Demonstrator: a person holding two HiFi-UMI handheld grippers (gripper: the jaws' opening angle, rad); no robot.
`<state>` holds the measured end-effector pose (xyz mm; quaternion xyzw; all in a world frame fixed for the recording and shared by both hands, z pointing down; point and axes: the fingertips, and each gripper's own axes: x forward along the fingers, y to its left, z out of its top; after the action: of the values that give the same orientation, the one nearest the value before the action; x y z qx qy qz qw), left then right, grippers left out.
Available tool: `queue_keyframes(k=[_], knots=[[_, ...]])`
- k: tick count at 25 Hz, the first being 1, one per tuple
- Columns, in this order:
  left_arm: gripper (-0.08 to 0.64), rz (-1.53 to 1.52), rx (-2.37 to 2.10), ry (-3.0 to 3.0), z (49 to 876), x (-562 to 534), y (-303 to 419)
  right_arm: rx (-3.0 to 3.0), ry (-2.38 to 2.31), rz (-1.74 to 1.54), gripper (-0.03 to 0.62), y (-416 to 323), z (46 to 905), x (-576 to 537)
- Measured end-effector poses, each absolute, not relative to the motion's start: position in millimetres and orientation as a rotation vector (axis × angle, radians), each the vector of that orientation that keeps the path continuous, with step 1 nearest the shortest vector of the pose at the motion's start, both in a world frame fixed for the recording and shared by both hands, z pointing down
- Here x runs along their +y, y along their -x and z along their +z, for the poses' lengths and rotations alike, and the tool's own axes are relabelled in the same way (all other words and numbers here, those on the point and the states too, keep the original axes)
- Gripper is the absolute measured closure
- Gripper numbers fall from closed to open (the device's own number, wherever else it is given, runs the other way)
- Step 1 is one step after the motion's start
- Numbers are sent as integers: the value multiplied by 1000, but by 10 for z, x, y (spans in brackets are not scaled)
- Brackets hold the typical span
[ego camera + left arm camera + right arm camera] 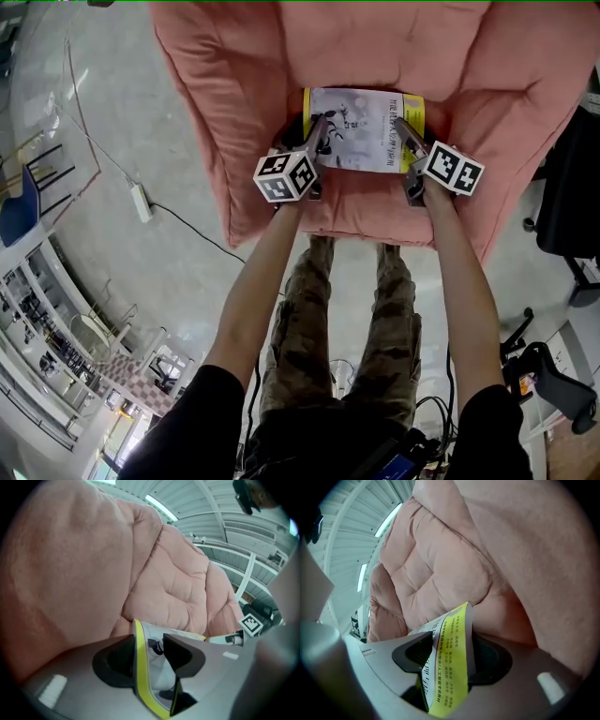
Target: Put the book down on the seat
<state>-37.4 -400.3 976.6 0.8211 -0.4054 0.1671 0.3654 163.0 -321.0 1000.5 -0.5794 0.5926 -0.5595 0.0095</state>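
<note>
The yellow-edged white paperback book [361,131] looked settled on the pink quilted seat [361,214]; left gripper [317,127] and right gripper [403,129], jaws parted around it, had only to withdraw.

The white, yellow-edged book [364,131] lies flat, cover up, on the pink quilted seat [366,214].

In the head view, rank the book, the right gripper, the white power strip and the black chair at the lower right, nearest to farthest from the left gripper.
1. Book: its left edge stands between the jaws of the left gripper.
2. Right gripper: at the book's opposite edge, to the right.
3. White power strip: on the floor, off to the left.
4. Black chair: on the floor, far lower right.
</note>
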Motion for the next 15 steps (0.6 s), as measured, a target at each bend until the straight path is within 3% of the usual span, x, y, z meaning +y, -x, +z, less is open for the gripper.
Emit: queue_keyframes(k=[9,15], knots=[[432,511,-1027,-2171,9687,-3845,382,1916,2177,-1787,310,-1726,10063,-3041],[469,539,-1053,-2235,9573,-3700,422,2136,2354,-1626,357,-1675,9888,-2920]])
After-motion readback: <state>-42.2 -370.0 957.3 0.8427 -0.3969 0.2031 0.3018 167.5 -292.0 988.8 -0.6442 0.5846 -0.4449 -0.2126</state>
